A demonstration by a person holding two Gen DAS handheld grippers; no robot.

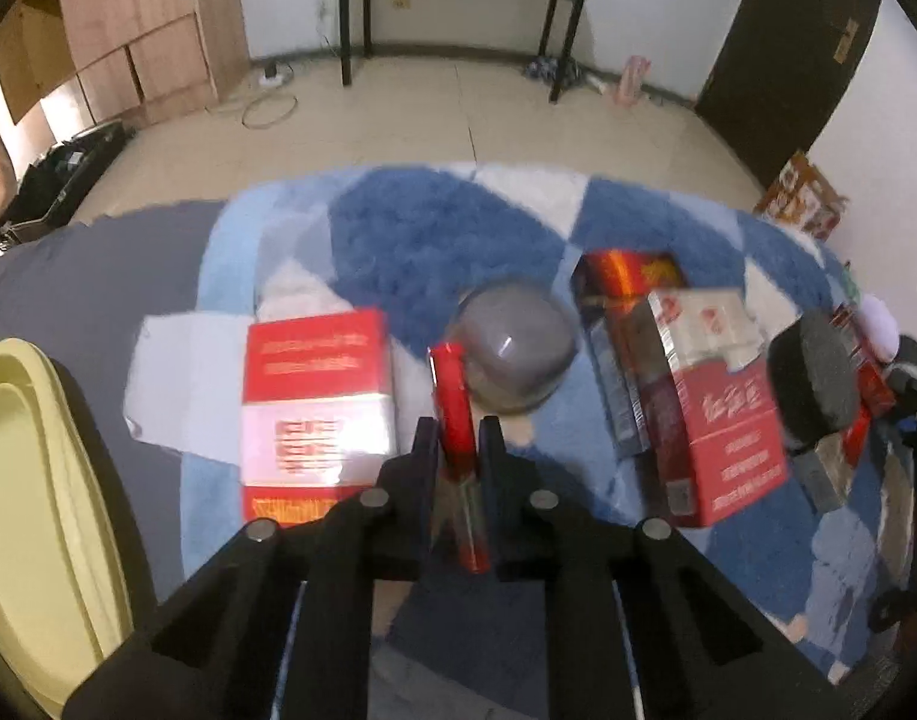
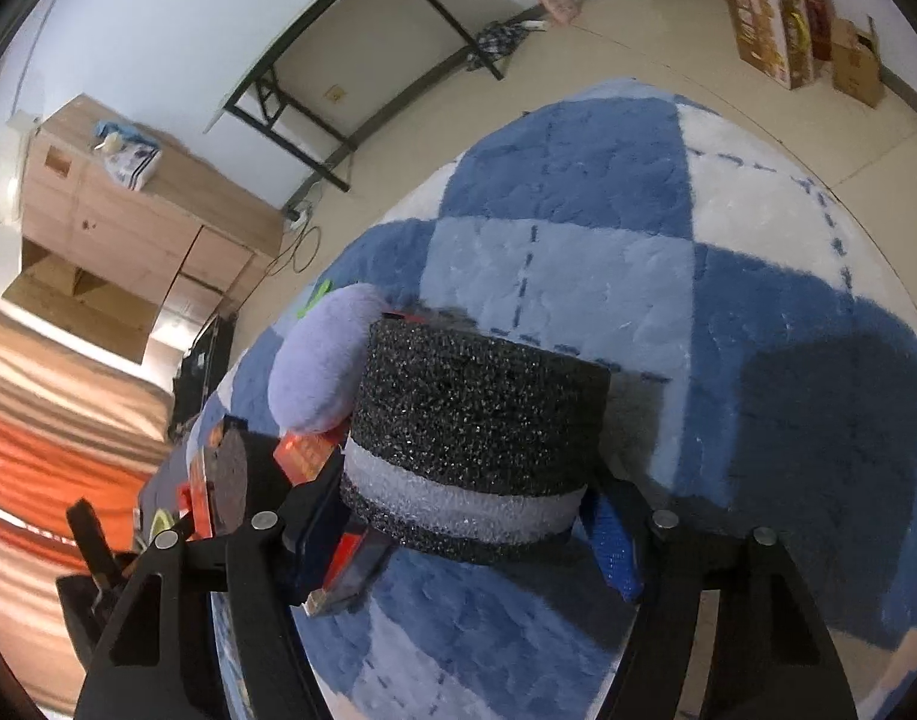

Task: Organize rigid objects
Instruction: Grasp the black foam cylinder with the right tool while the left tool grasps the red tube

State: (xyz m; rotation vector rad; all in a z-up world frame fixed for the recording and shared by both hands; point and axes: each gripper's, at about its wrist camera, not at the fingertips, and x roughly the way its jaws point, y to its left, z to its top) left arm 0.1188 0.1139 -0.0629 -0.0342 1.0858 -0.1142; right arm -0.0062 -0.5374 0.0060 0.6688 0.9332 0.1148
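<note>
Left hand-held gripper: pinching a red tube above the rug, likely to put it away.
Right hand-held gripper: squeezing a black foam block, lifted off the rug.

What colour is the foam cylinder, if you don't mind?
Speckled black foam cylinder with one grey band; clearest in the right wrist view.

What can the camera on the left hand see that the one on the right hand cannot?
Only the left wrist view shows the left gripper clamped on a slim red tube, with a grey bowl, red boxes and a yellow tray.

Only the right wrist view shows the right gripper squeezing the foam, and a lilac plush.

Both show the black foam cylinder and the blue checked rug.
</note>
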